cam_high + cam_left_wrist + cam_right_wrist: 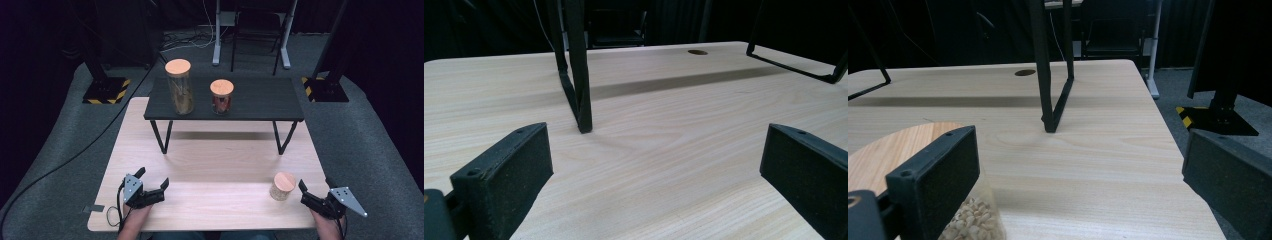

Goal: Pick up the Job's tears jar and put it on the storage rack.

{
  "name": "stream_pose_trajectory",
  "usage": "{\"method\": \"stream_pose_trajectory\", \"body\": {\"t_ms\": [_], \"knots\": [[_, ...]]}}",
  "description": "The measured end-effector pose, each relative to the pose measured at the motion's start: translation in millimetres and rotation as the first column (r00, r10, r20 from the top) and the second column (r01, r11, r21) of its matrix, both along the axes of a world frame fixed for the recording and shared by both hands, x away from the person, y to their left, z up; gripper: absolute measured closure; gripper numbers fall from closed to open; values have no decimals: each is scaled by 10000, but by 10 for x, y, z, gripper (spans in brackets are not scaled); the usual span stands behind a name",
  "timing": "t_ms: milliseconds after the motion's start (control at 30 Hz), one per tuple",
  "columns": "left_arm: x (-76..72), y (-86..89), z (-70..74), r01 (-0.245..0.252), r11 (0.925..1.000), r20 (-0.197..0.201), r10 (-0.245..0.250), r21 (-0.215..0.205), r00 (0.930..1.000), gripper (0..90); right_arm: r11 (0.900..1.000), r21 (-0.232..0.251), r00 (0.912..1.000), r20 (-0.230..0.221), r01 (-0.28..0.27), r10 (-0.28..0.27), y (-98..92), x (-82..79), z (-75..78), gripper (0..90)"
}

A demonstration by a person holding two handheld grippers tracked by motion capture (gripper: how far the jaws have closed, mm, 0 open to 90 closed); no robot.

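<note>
A small jar (282, 186) with a wooden lid stands on the light wooden table (215, 160) near its front right. In the right gripper view this jar (883, 155) holds pale nuts and sits just behind the left jaw, outside the gap. My right gripper (315, 185) is open just right of the jar, its jaws (1078, 165) wide apart with nothing between them. My left gripper (152, 178) rests at the front left, also open (656, 160) over bare wood.
A low black shelf (260, 100) on thin legs stands across the back of the table. On it are a tall jar (179, 87) and a shorter jar (221, 97), both with wooden lids. One shelf leg (579, 85) rises ahead of the left gripper, another leg (1048, 75) ahead of the right.
</note>
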State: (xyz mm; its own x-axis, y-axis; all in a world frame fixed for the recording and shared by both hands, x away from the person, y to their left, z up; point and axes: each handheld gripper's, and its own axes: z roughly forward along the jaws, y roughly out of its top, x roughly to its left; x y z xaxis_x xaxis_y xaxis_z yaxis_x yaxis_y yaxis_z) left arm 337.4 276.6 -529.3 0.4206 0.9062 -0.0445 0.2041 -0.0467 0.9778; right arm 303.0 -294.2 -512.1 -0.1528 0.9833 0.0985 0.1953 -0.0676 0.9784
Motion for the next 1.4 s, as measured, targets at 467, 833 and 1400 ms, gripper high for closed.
{"method": "stream_pose_trajectory", "body": {"t_ms": [467, 833, 1400], "knots": [[-1, 0, 0, 17, 10000, 1, -17, -2, 10000, 0, 9997, -129, 9997, 76, -228, 229, 81, -51, 39, 6], [1, 1, 0, 31, 10000, -11, -31, -7, 10000, 0, 9974, -329, 9979, 57, -640, 642, 175, -74, 52, 5], [2, 0, 0, 49, 10000, -12, -49, -3, 10000, 0, 9908, -443, 9916, 107, -1280, 1286, 345, -104, 78, 0]]}}
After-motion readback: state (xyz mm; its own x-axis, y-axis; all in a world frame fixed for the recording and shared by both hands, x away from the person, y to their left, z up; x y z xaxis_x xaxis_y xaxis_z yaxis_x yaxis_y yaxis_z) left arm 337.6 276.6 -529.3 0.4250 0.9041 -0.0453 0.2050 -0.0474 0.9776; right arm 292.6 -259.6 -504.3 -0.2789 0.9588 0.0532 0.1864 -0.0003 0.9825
